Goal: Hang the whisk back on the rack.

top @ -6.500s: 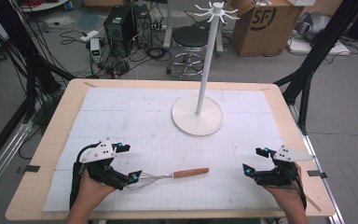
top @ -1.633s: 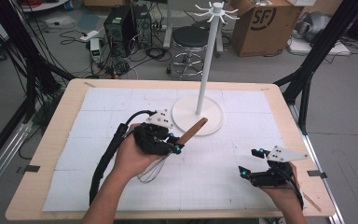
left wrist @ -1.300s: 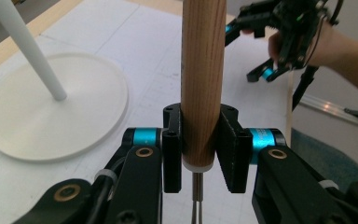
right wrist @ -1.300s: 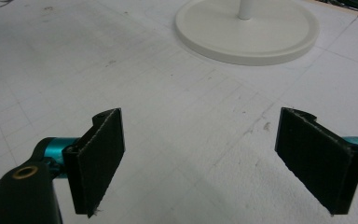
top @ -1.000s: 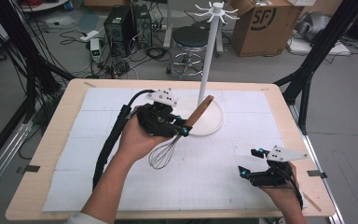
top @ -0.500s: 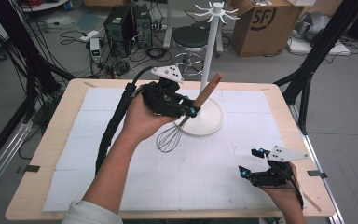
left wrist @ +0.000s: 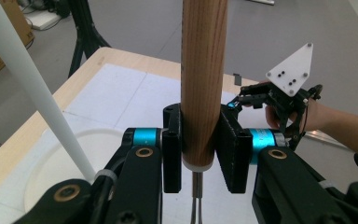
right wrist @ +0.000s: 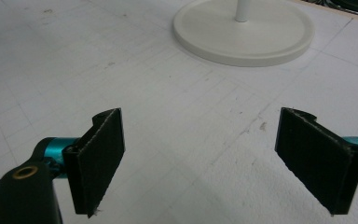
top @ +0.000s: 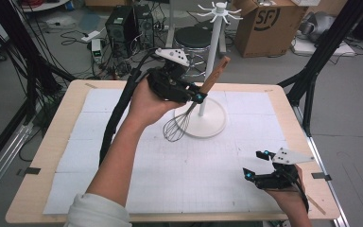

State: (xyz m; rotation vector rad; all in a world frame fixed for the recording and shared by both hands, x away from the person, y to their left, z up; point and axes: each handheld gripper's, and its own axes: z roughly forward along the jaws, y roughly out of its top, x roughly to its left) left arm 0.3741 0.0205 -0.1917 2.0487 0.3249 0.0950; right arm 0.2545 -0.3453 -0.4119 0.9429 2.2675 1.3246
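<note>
My left gripper (top: 196, 98) is raised above the table's far middle, shut on the wooden handle of a whisk (top: 216, 73). The whisk's wire head (top: 175, 127) hangs down toward the table and its handle tilts up to the right, close beside the pole of a white hook stand (top: 213, 47). In the left gripper view the wooden handle (left wrist: 204, 70) stands upright, clamped between both black jaws, with the stand's pole (left wrist: 37, 88) to its left. My right gripper (top: 256, 166) rests low at the table's near right, open with nothing between its pads (right wrist: 98, 158).
The stand's round white base (top: 212, 124) sits on the white gridded mat (top: 179, 175) at the far middle; it also shows ahead in the right gripper view (right wrist: 279, 44). Beyond the table stand a stool, cardboard boxes and black frame legs.
My left gripper has lifted the whisk from the near left of the mat, up and rightward to the stand's pole. The handle now tilts steeper. The right gripper has stayed put.
</note>
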